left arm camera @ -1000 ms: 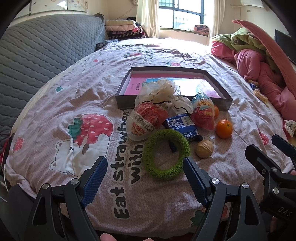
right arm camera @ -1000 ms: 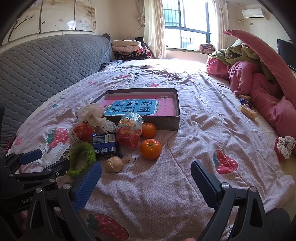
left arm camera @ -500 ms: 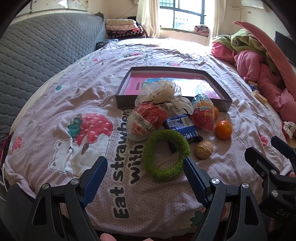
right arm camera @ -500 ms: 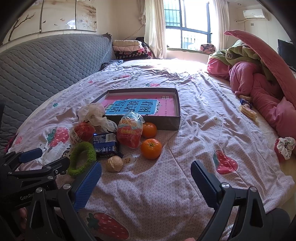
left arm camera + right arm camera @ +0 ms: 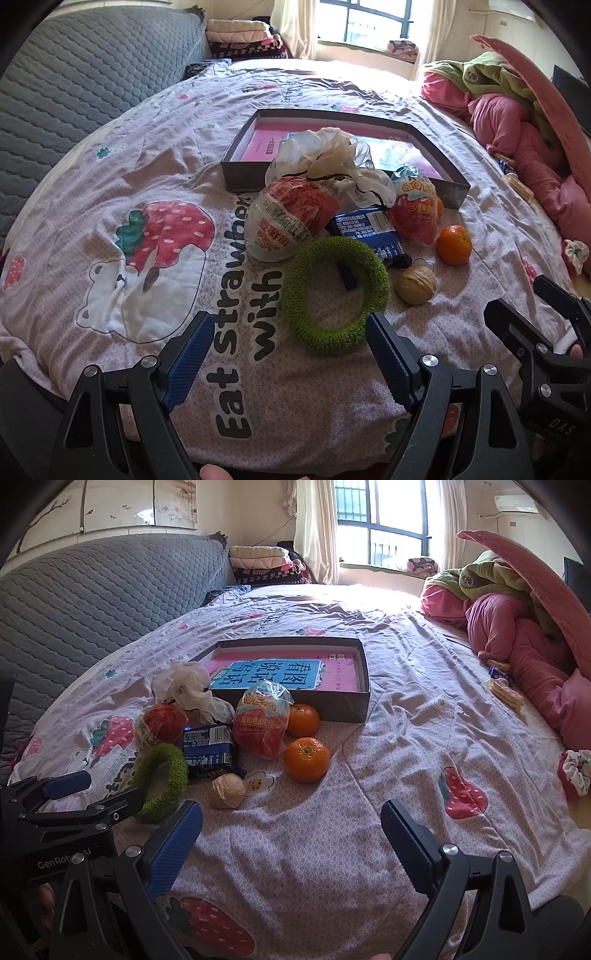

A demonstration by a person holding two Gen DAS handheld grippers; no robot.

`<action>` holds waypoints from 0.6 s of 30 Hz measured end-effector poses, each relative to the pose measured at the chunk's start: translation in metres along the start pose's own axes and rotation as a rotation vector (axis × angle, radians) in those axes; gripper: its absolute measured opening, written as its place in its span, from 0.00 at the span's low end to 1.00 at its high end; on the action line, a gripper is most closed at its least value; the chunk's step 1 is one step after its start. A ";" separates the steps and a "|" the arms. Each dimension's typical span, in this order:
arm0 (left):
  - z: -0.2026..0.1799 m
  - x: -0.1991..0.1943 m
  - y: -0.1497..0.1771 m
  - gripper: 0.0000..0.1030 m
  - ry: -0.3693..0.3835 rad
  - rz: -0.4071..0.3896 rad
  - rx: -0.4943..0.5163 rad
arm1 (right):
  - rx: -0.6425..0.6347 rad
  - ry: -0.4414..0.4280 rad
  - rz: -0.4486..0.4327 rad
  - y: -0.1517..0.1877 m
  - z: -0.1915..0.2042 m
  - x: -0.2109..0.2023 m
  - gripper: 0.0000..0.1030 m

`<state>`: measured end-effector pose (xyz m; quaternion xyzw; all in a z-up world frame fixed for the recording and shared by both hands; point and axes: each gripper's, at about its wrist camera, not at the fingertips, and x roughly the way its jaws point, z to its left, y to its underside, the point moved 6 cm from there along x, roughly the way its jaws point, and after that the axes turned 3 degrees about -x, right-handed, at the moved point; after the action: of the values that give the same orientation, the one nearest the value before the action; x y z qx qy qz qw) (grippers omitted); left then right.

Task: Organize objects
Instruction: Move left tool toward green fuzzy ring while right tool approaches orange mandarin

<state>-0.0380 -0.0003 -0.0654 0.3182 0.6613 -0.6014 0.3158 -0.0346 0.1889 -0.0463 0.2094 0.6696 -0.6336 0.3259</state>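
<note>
A cluster of items lies on the bedspread in front of a shallow dark box (image 5: 448, 168) (image 5: 364, 672) with a pink book inside. It holds a green fuzzy ring (image 5: 334, 291) (image 5: 160, 781), a walnut (image 5: 416, 285) (image 5: 226, 791), two oranges (image 5: 306, 758) (image 5: 303, 719), a blue snack packet (image 5: 369, 230) (image 5: 207, 747), two red snack bags (image 5: 291, 218) (image 5: 264, 720) and a crumpled white plastic bag (image 5: 332, 158) (image 5: 190, 686). My left gripper (image 5: 290, 354) is open just short of the ring. My right gripper (image 5: 291, 842) is open over bare bedspread, right of the walnut.
A grey quilted headboard (image 5: 92, 590) runs along the left. Pink and green bedding (image 5: 517, 627) is piled at the right, with wrapped snacks (image 5: 504, 690) beside it and a scrunchie (image 5: 576, 771) near the bed's right edge. Folded blankets (image 5: 266, 563) sit by the window.
Both grippers have crept slightly forward toward the cluster; both stay open. Nothing on the bed has moved.
</note>
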 end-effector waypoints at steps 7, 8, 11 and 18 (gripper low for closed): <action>0.012 0.010 -0.003 0.82 -0.014 0.000 -0.039 | 0.012 0.013 0.014 0.003 -0.007 0.008 0.95; 0.014 0.010 -0.003 0.82 -0.013 0.000 -0.043 | 0.015 0.013 0.015 0.003 -0.008 0.009 0.95; 0.017 0.014 -0.005 0.82 -0.014 -0.002 -0.047 | 0.021 0.010 0.016 0.004 -0.011 0.011 0.95; 0.019 0.025 -0.011 0.82 -0.002 -0.001 -0.046 | 0.007 0.005 0.025 0.005 -0.013 0.019 0.95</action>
<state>-0.0612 -0.0191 -0.0797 0.3102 0.6748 -0.5865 0.3233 -0.0468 0.1994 -0.0629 0.2204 0.6655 -0.6315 0.3312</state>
